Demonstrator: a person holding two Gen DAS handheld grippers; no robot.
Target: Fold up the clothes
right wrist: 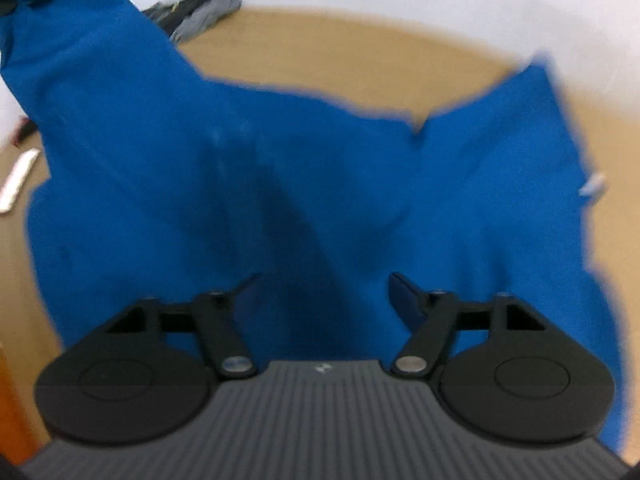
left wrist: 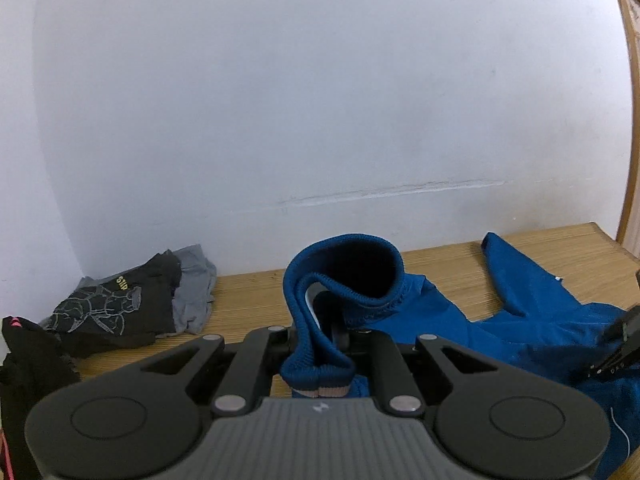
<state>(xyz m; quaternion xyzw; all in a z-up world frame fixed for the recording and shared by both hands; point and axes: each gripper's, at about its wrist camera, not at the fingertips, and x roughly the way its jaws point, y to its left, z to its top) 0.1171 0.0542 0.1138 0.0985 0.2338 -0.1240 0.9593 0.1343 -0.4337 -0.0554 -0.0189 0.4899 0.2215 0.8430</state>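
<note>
A blue garment (left wrist: 532,320) lies spread on the wooden table (left wrist: 256,292). Its ribbed band (left wrist: 344,276) is lifted off the table, and my left gripper (left wrist: 328,332) is shut on it, so the band loops up above the fingers. In the right wrist view the same blue garment (right wrist: 240,140) fills the middle, blurred, rising toward the upper left. My right gripper (right wrist: 326,284) hangs just over the cloth with its fingers wide apart; nothing is pinched between them. Whether the fingertips touch the cloth I cannot tell.
A pile of black and grey clothes (left wrist: 132,300) sits by the white wall at the table's back left, also seen as the pile (right wrist: 200,8). A black garment with pink trim (left wrist: 28,356) lies at the left. A white flat object (right wrist: 18,184) rests on the table.
</note>
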